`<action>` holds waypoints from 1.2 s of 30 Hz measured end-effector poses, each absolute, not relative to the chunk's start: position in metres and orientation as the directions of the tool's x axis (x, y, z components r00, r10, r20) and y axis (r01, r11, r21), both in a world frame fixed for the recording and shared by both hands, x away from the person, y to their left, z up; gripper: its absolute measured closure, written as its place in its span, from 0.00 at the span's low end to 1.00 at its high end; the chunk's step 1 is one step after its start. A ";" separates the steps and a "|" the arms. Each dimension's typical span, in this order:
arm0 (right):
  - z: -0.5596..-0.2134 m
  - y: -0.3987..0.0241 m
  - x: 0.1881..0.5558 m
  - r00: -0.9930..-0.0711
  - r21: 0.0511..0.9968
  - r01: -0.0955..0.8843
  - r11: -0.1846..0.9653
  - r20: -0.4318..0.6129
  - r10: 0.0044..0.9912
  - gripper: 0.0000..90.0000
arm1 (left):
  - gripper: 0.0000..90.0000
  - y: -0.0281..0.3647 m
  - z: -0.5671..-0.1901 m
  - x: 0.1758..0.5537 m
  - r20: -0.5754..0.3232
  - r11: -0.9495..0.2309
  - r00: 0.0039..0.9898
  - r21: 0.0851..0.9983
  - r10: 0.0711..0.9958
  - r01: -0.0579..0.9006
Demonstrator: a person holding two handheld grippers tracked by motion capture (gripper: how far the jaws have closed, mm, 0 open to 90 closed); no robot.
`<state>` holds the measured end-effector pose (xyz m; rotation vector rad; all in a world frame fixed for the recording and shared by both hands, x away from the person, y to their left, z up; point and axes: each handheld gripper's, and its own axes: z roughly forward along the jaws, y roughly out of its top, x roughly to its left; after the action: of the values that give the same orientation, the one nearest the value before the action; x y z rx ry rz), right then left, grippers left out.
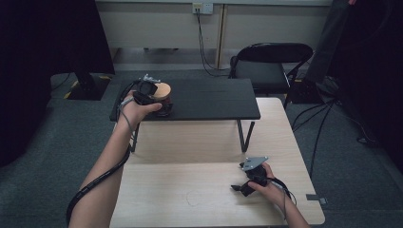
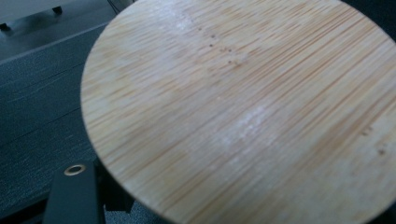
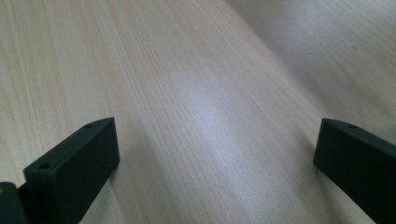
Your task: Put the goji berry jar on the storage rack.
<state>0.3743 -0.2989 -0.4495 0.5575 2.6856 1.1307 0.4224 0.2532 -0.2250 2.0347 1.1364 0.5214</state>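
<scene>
Jar [image 1: 163, 97] clamped between left gripper's [image 1: 153, 96] fingers on shelf [image 1: 214, 97].

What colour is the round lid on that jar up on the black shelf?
The lid is pale bamboo, light tan with fine streaks. The left gripper view shows it best.

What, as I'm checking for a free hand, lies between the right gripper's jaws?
Nothing: in its own view, the right gripper stands open over bare table.

high: above, facing forward-down | left: close over bamboo lid [image 2: 243, 112] | right: low over table [image 3: 196, 116]
</scene>
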 end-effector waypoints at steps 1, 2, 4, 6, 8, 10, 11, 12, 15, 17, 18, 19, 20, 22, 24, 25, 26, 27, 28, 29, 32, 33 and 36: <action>-0.449 -0.299 0.374 -0.915 0.717 0.271 0.642 -0.015 0.404 0.00 | 0.28 0.254 -0.225 0.422 -0.003 -0.340 0.529 0.763 0.849 0.550; -0.449 -0.299 0.374 -0.915 0.717 0.271 0.642 -0.015 0.404 0.00 | 0.28 0.255 -0.226 0.422 -0.010 -0.332 0.529 0.767 0.849 0.548; -0.449 -0.299 0.374 -0.915 0.717 0.271 0.642 -0.015 0.404 0.00 | 0.24 0.258 -0.226 0.420 -0.024 -0.323 0.532 0.771 0.847 0.549; -0.449 -0.299 0.374 -0.915 0.717 0.272 0.641 -0.015 0.404 0.00 | 0.22 0.259 -0.224 0.418 -0.022 -0.330 0.537 0.768 0.843 0.549; -0.449 -0.299 0.374 -0.915 0.717 0.271 0.643 -0.016 0.404 0.00 | 0.18 0.259 -0.222 0.414 -0.014 -0.337 0.538 0.766 0.843 0.547; -0.449 -0.299 0.374 -0.915 0.717 0.271 0.642 -0.015 0.404 0.00 | 0.13 0.260 -0.220 0.409 -0.009 -0.336 0.531 0.765 0.847 0.549; -0.449 -0.299 0.374 -0.915 0.717 0.271 0.642 -0.015 0.404 0.00 | 0.10 0.261 -0.220 0.406 -0.008 -0.329 0.523 0.769 0.852 0.548; -0.449 -0.299 0.374 -0.915 0.717 0.271 0.642 -0.015 0.404 0.00 | 0.08 0.261 -0.220 0.403 -0.005 -0.326 0.519 0.773 0.855 0.545; -0.449 -0.299 0.374 -0.915 0.717 0.271 0.642 -0.015 0.404 0.00 | 0.03 0.264 -0.223 0.394 -0.003 -0.316 0.507 0.779 0.862 0.542; -0.449 -0.299 0.374 -0.915 0.717 0.272 0.642 -0.015 0.404 0.00 | 0.01 0.266 -0.227 0.384 -0.002 -0.304 0.495 0.788 0.869 0.536; -0.449 -0.299 0.374 -0.915 0.717 0.272 0.642 -0.015 0.404 0.00 | 0.01 0.269 -0.229 0.381 0.007 -0.318 0.511 0.790 0.859 0.524; -0.450 -0.299 0.374 -0.915 0.718 0.270 0.642 -0.017 0.403 0.00 | 0.01 0.273 -0.233 0.376 0.008 -0.319 0.523 0.800 0.853 0.508; -0.450 -0.299 0.374 -0.915 0.718 0.270 0.642 -0.017 0.403 0.00 | 0.01 0.276 -0.234 0.372 0.007 -0.320 0.526 0.801 0.850 0.506; -0.450 -0.299 0.374 -0.915 0.718 0.270 0.642 -0.017 0.403 0.00 | 0.01 0.279 -0.239 0.362 0.019 -0.326 0.532 0.809 0.846 0.489; -0.450 -0.299 0.374 -0.915 0.717 0.270 0.642 -0.017 0.403 0.00 | 0.01 0.281 -0.242 0.352 0.033 -0.334 0.531 0.810 0.847 0.482; -0.450 -0.299 0.374 -0.915 0.717 0.270 0.642 -0.017 0.403 0.00 | 0.01 0.283 -0.244 0.348 0.033 -0.334 0.535 0.812 0.845 0.478; -0.450 -0.299 0.374 -0.915 0.718 0.268 0.642 -0.018 0.402 0.00 | 0.01 0.285 -0.245 0.344 0.030 -0.333 0.536 0.813 0.844 0.479; -0.450 -0.299 0.375 -0.916 0.717 0.268 0.643 -0.018 0.402 0.00 | 0.01 0.287 -0.248 0.339 0.027 -0.330 0.541 0.817 0.841 0.472; -0.449 -0.299 0.374 -0.915 0.717 0.269 0.643 -0.018 0.402 0.00 | 0.01 0.289 -0.249 0.336 0.022 -0.329 0.546 0.818 0.837 0.472; -0.450 -0.299 0.374 -0.916 0.717 0.268 0.643 -0.018 0.402 0.00 | 0.01 0.291 -0.251 0.332 0.021 -0.334 0.553 0.816 0.833 0.472; -0.449 -0.299 0.374 -0.915 0.716 0.271 0.643 -0.016 0.403 0.00 | 0.01 0.295 -0.258 0.321 0.014 -0.335 0.566 0.818 0.825 0.468; -0.449 -0.299 0.374 -0.915 0.716 0.271 0.643 -0.016 0.403 0.00 | 0.01 0.296 -0.262 0.318 0.014 -0.335 0.569 0.820 0.822 0.464; -0.449 -0.299 0.374 -0.915 0.716 0.271 0.643 -0.017 0.404 0.00 | 0.01 0.298 -0.270 0.309 0.010 -0.342 0.581 0.816 0.814 0.465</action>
<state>0.3742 -0.2988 -0.4493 0.5567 2.6865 1.1273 0.3093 0.2979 -0.2702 1.9943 1.0198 0.5408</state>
